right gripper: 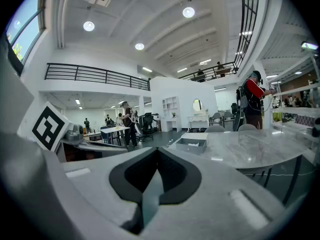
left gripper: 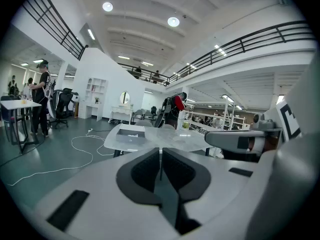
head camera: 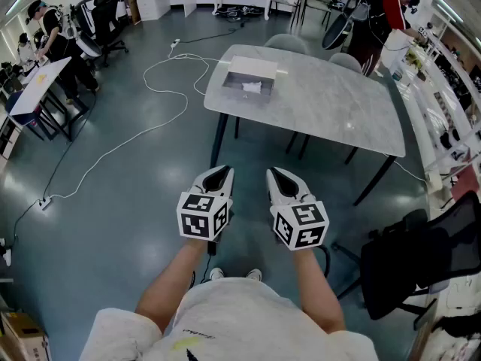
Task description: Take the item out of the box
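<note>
A shallow grey open box sits near the far left corner of a marble-topped table. Inside it lies a small white crumpled item. The box also shows small in the left gripper view and in the right gripper view. Both grippers are held side by side well short of the table, over the floor. My left gripper is shut and holds nothing. My right gripper is shut and holds nothing too.
White cable snakes over the grey floor left of the table. Chairs stand at the table's far side. A black office chair is at my right. People stand at a desk far left and by shelving far right.
</note>
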